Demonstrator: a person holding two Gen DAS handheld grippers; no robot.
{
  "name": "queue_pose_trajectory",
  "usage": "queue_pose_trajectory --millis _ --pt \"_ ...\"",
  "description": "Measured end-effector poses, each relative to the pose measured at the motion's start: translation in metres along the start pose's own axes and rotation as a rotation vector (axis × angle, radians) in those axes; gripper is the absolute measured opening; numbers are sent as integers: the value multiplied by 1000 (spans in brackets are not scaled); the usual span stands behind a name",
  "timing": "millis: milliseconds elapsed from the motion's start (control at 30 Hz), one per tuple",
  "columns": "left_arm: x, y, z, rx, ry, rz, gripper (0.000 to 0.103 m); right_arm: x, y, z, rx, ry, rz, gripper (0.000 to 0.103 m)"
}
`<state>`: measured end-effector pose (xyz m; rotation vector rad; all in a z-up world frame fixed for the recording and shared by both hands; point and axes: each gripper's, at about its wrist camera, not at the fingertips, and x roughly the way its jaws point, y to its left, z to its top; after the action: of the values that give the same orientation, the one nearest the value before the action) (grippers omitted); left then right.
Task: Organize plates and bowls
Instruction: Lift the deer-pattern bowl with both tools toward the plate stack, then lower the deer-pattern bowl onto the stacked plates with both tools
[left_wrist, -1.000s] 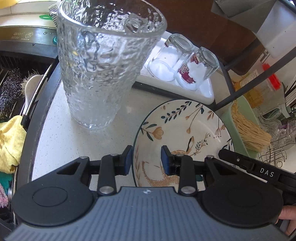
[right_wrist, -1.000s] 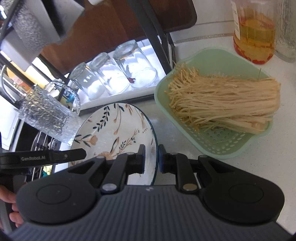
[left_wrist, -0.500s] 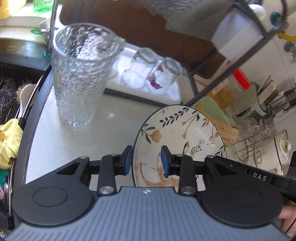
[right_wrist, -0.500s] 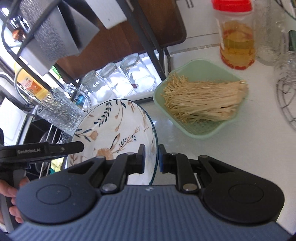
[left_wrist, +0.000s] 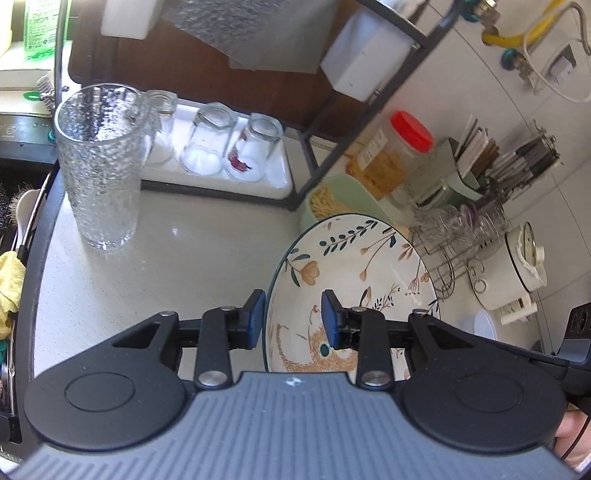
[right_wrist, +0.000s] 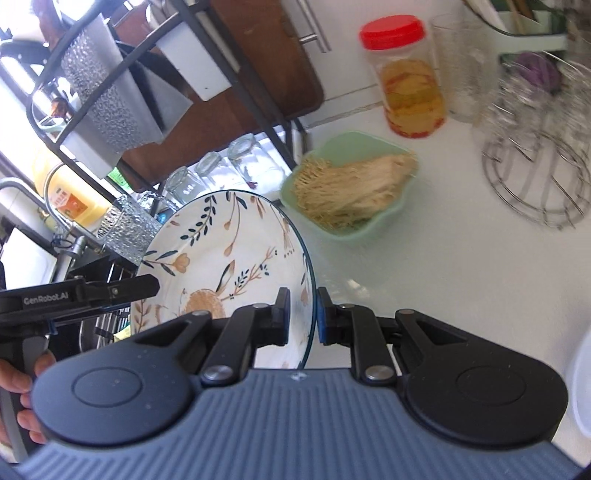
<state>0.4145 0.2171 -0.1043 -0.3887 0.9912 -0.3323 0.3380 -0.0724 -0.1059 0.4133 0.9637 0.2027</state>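
While both grippers clamp its rim, the plate (left_wrist: 354, 266) hangs clear of the counter (left_wrist: 177, 266), filling the lower middle of the left view and the centre left of the right view. A second ago it sat low beside the jug (left_wrist: 99, 162), which loomed at the upper left; now the jug looks smaller and farther off, and much more of the counter shows beneath the plate. The left gripper (left_wrist: 293, 319) has one finger outside the rim and one inside on the painted face, pads pressed to the wall between them. The right gripper (right_wrist: 299, 315) pinches the thin opposite edge with its fingers almost together.

The plate is glossy white ceramic, round and shallow, with a dark rim line and painted leaves, flowers and a tan animal. The jug is clear hammered glass, tall and tapered. Behind it, three smooth tumblers (left_wrist: 229, 147) stand upside down on a white tray (left_wrist: 277, 181). At the right of the plate, a pale green plastic basket (right_wrist: 369, 221) with a wavy edge holds a bundle of thin beige mushrooms (right_wrist: 351, 188). A clear jar (right_wrist: 406, 81) with a red lid stands beyond, and a wire rack (right_wrist: 535, 177) lies at the right edge.
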Motion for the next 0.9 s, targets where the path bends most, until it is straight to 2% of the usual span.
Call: queue_pose_trajectory --millis 400,667,900 --pt "10 -39 -36 97 58 1 37 -30 -31 -45 46 16 -45 18" --pt "29 -52 -64 146 120 43 37 -34 -59 -72 127 42 -40 18" --pt "39 -59 -77 143 158 84 37 -28 -69 -84 126 67 -35 18"
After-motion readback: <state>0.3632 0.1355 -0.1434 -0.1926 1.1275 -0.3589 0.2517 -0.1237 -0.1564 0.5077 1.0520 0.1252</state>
